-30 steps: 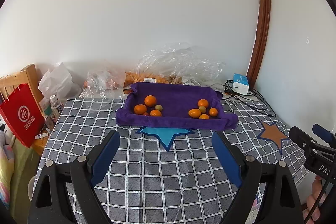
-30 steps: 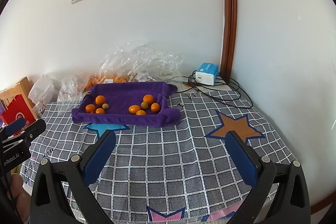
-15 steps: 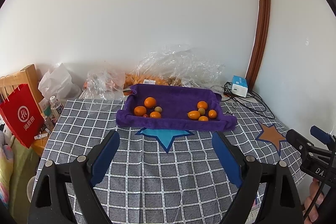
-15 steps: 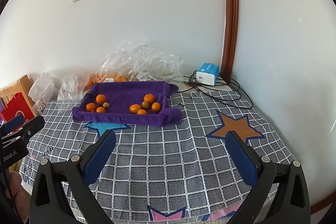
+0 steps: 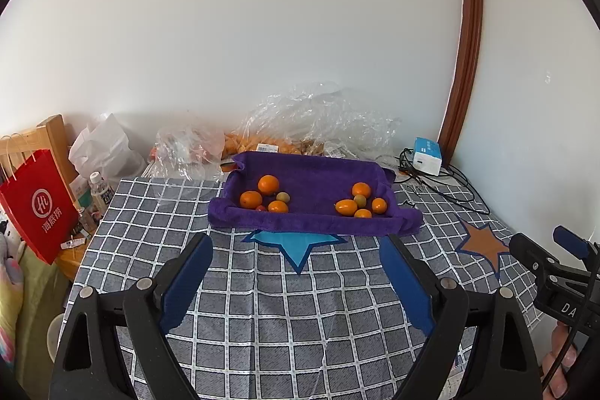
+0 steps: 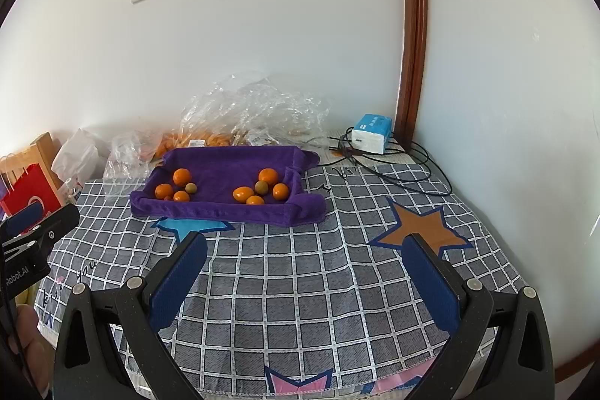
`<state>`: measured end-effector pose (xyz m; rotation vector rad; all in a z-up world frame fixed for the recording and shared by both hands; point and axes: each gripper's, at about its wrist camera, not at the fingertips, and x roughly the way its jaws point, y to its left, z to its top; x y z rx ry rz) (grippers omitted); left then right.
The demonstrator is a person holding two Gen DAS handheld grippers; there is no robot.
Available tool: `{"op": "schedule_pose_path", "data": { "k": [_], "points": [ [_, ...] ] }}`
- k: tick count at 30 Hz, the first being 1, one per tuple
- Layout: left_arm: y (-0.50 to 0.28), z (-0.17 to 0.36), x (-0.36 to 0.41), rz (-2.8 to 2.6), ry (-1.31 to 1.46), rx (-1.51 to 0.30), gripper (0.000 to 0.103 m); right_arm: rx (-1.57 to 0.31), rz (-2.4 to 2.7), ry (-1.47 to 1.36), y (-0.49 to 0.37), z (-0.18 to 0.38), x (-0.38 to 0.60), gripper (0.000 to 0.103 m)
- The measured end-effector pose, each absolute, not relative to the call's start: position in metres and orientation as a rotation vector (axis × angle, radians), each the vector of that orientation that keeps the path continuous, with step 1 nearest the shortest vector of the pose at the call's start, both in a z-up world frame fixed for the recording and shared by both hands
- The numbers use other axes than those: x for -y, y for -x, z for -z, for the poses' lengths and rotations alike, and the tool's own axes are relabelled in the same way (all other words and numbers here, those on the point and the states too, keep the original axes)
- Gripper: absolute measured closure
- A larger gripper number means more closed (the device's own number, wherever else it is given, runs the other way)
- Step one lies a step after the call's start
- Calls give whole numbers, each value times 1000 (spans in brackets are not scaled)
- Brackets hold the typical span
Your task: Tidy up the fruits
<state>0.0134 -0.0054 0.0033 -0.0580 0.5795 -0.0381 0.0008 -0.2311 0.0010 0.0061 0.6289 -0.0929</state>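
Observation:
A tray lined with purple cloth (image 5: 311,223) stands at the far middle of the checked tablecloth (image 5: 300,306). Inside it are two clusters of fruit. The left cluster (image 5: 268,185) has three oranges, a greenish fruit and a tiny red one. The right cluster (image 5: 361,190) has several small oranges around a greenish fruit. My left gripper (image 5: 296,242) is open and empty, well short of the tray. My right gripper (image 6: 305,242) is also open and empty, on the near side of the tray (image 6: 225,210). Each gripper shows at the edge of the other's view.
Crumpled clear plastic bags (image 5: 318,122) holding more fruit lie behind the tray against the wall. A blue-white box (image 5: 427,156) with black cables sits at the back right. Left of the table are a red paper bag (image 5: 41,205), a bottle (image 5: 101,191) and a wooden chair (image 5: 45,133).

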Motion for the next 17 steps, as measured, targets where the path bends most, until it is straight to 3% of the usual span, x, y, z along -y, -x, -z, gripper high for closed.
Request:
{"op": "schedule_pose_path", "data": {
  "k": [17],
  "points": [
    [-15,3,1,43,75,-551,12,-657,84,16,-11,10,225,1]
  ]
}}
